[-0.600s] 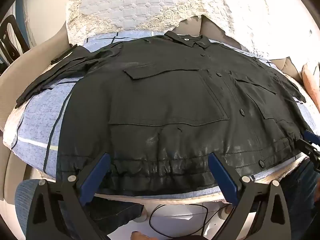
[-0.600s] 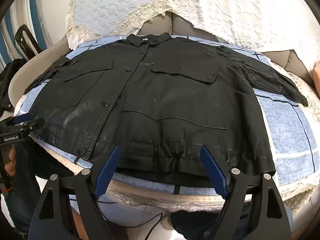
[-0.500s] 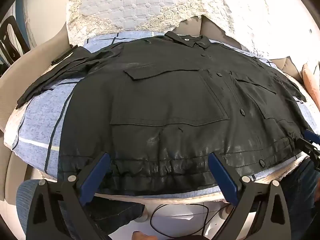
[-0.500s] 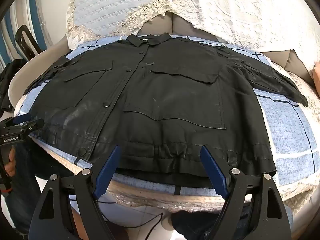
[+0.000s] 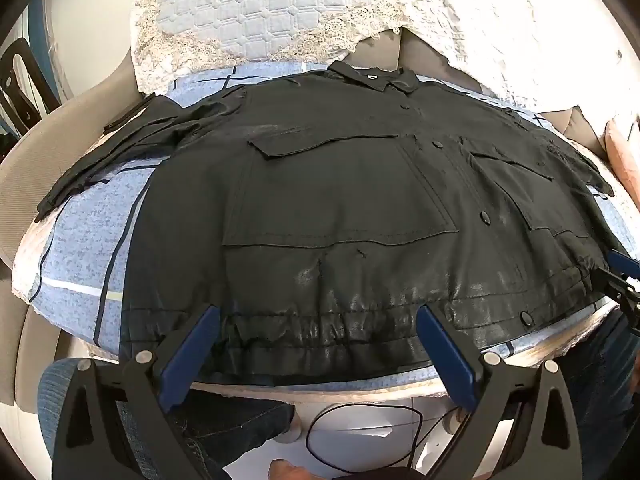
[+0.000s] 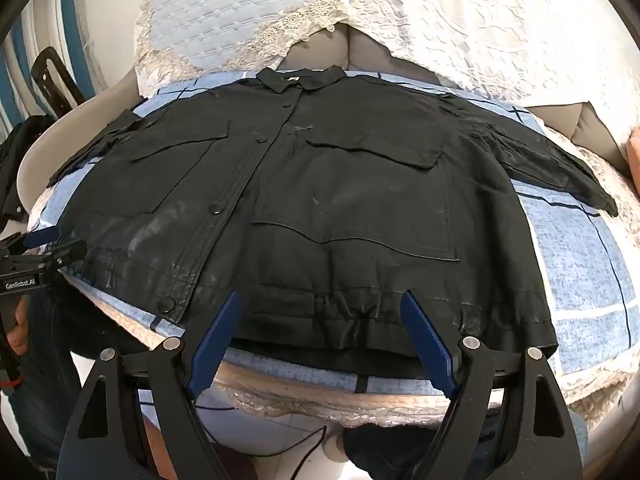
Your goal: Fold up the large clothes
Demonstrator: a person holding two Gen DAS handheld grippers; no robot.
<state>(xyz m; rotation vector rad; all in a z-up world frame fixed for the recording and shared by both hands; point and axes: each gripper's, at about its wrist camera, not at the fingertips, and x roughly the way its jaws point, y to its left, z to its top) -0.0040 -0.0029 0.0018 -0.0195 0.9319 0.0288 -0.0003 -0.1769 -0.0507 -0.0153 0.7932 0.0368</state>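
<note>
Black glossy button-front jacket (image 5: 340, 216) lies flat, unfolded on the blue checked sofa cover (image 5: 80, 248). Left hand-held gripper (image 5: 316, 344) and right hand-held gripper (image 6: 320, 332) gape wide, empty, near hem. All folds remain.

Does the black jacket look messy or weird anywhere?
Mostly no: the black jacket lies flat, buttoned, sleeves spread. Only its gathered hem looks bunched, and pale scuff-like patches mark the lower front.

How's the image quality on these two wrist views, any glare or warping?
Left wrist view: lace cover blown out white at upper right; black jacket shows glossy sheen near the hem. Right wrist view: milder overexposure, jacket detail sharp. Both: strong fisheye bulging, dark corners.
</note>
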